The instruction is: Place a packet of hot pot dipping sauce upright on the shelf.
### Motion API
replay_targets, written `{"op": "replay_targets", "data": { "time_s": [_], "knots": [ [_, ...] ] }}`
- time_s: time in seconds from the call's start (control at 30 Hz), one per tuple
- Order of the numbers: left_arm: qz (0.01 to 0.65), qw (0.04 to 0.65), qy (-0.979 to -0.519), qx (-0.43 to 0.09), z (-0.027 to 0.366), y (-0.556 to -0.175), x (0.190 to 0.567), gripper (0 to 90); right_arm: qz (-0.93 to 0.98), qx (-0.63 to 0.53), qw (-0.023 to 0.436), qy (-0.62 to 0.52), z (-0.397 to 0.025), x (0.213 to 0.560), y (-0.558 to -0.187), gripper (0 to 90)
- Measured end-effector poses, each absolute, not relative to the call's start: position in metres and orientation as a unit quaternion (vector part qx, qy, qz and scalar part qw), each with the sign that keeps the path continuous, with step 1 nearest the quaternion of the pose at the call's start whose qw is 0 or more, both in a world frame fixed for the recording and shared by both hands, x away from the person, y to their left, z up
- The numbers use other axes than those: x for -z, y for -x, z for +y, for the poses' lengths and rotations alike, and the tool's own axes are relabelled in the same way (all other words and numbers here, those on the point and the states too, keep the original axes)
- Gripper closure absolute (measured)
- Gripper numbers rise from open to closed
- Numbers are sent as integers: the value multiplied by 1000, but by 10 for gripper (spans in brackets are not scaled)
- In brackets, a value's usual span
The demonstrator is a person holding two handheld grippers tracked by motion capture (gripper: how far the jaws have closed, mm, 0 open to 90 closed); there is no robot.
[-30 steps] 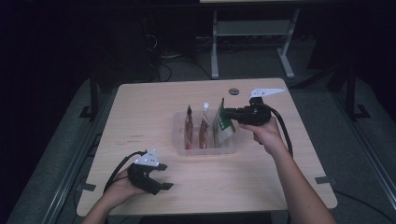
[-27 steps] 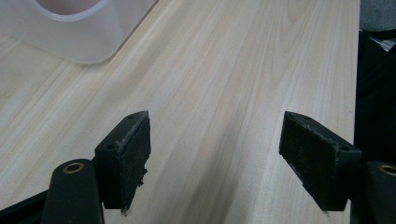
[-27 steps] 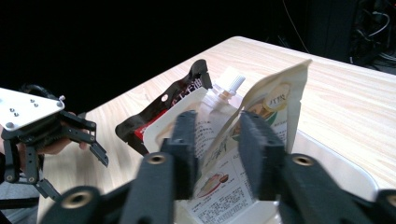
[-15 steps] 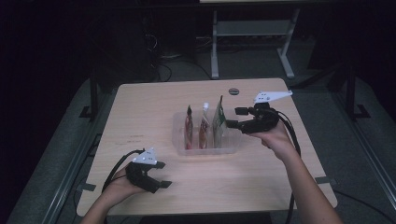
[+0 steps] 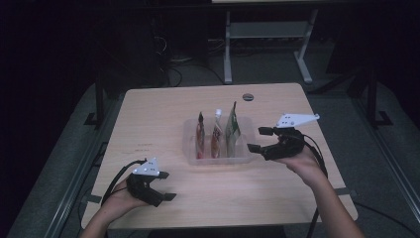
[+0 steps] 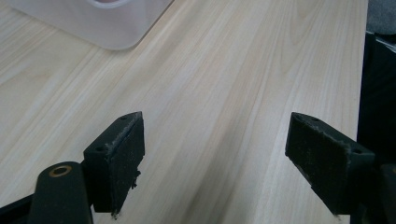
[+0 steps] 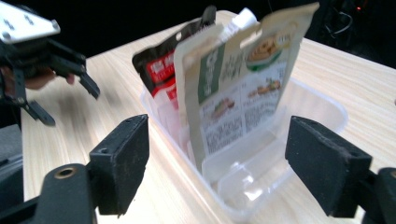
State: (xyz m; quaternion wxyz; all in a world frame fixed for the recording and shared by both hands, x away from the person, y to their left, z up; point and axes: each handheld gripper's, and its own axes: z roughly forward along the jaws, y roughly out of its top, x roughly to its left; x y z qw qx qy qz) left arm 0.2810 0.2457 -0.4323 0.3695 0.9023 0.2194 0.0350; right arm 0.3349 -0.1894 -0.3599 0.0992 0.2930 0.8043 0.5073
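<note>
A clear plastic bin stands in the middle of the wooden table. Three pouches stand upright in it: a green-and-cream one nearest my right hand, a spouted one, and a dark red one. My right gripper hovers open just right of the bin, jaws aimed at the green pouch, empty. At the front left my left gripper rests open over bare wood, with the bin corner farther off.
A small dark round grommet sits near the table's far edge. A metal stand's legs are on the floor behind the table. The table's near edge lies just beyond my left gripper.
My right gripper has drawn back to the right from the green pouch and now hangs clear of the bin. The left gripper has barely moved.
</note>
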Motion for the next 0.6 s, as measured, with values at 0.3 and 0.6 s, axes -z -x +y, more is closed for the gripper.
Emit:
{"op": "replay_targets", "data": {
  "time_s": [0.3,0.6],
  "knots": [
    [239,381,-892,-41,261,-273,432,192,809,-487,116,-309,-211,380,-308,196],
    [261,384,-884,-48,279,-264,434,192,812,-462,130,-333,-230,401,-285,170]
  ]
}}
